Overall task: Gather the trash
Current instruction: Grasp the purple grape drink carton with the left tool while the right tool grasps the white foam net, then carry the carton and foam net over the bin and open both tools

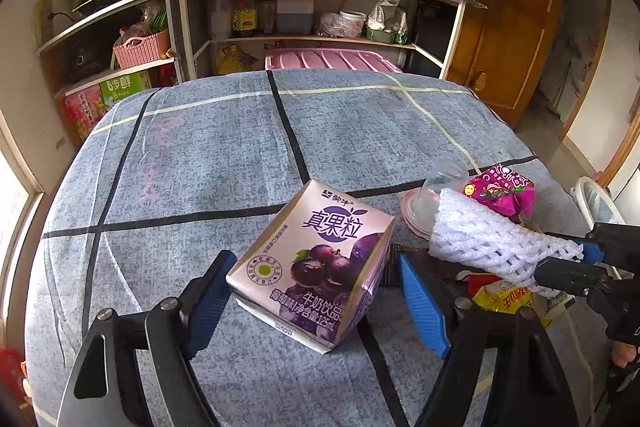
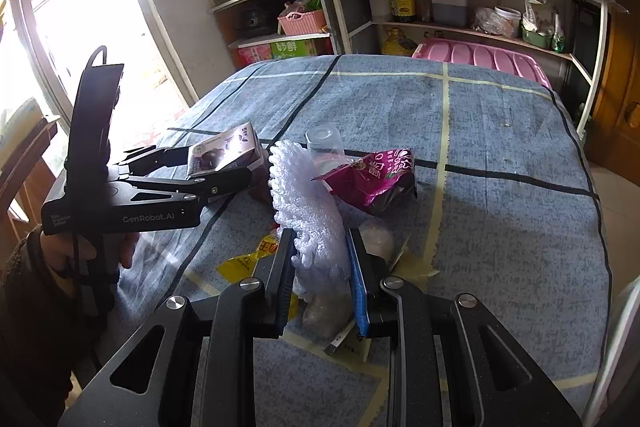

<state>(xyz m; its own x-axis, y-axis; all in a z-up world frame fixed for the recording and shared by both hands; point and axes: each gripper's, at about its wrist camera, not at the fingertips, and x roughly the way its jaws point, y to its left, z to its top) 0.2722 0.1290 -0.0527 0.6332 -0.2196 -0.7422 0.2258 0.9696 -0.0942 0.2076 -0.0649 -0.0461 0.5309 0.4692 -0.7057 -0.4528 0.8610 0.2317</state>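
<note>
A purple grape milk carton [image 1: 316, 259] rests tilted on the blue-grey checked tablecloth [image 1: 224, 147]. My left gripper [image 1: 316, 303] is open, its blue-padded fingers on either side of the carton with gaps on both sides. My right gripper [image 2: 320, 275] is shut on a white foam fruit net [image 2: 312, 211], which also shows in the left wrist view [image 1: 492, 239]. A magenta snack wrapper [image 2: 372, 179], a clear plastic cup [image 2: 324, 143] and a yellow wrapper [image 2: 248, 263] lie close by. The carton also shows in the right wrist view [image 2: 224, 151].
A metal shelf unit [image 1: 320, 7] with bottles, jars and a kettle stands behind the table. A pink plastic lid [image 1: 332, 59] sits past the far edge. A wooden door [image 1: 516, 27] is at the right. A white bin rim [image 1: 596, 199] shows at the table's right.
</note>
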